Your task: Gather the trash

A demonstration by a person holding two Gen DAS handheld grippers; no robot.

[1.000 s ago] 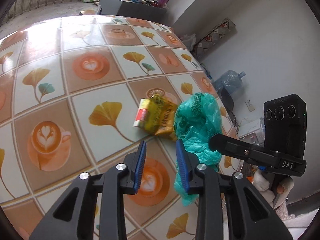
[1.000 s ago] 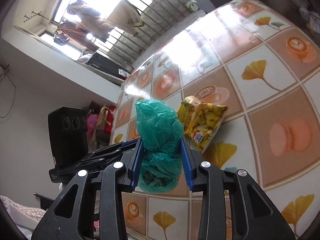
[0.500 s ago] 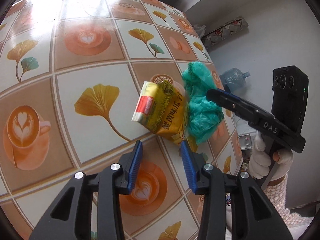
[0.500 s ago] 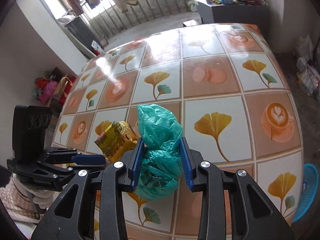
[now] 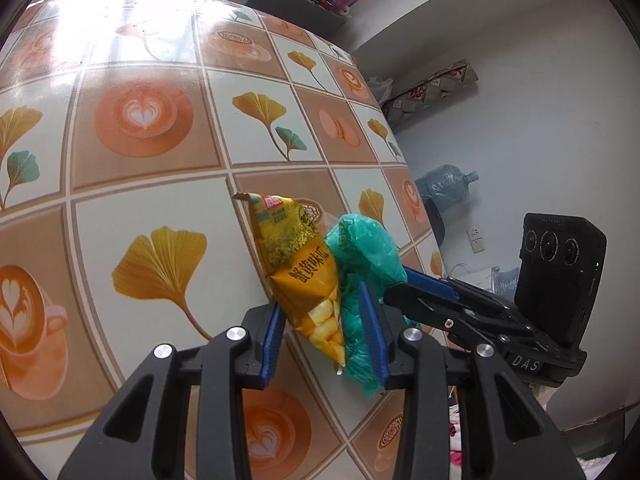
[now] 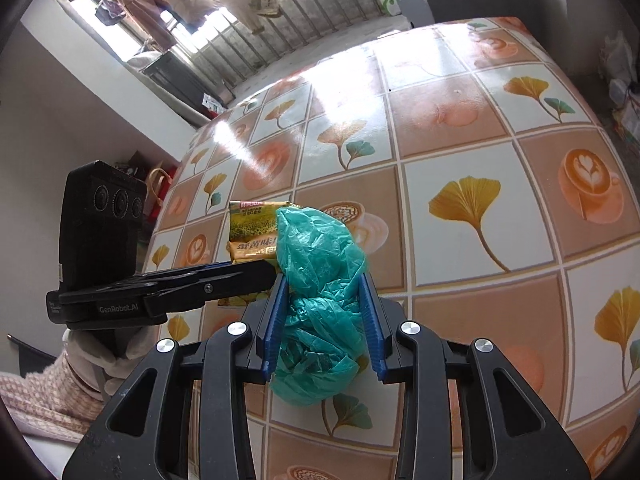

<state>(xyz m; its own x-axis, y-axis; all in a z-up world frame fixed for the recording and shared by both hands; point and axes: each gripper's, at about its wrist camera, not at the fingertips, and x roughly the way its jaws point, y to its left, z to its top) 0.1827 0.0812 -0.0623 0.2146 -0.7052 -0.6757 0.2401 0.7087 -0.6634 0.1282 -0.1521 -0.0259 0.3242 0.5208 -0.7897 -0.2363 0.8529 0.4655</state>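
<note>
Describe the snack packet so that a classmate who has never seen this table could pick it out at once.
Find the table with its coffee-cup and leaf pattern. The snack packet is yellow, lying between the closing left gripper pads. Its green neighbour, the crumpled plastic bag, is plain and unprinted.

Wide bare desk (image 6: 480,128) spreads open beyond the yellow snack packet (image 5: 298,268) and green plastic bag (image 6: 316,280); these two crowd together, with both grippers converging there, blocking passage between

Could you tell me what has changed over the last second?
The left gripper moved up to the yellow snack packet, which now stands lifted between its closing jaws instead of lying flat. The right gripper stays clamped on the green plastic bag.
</note>
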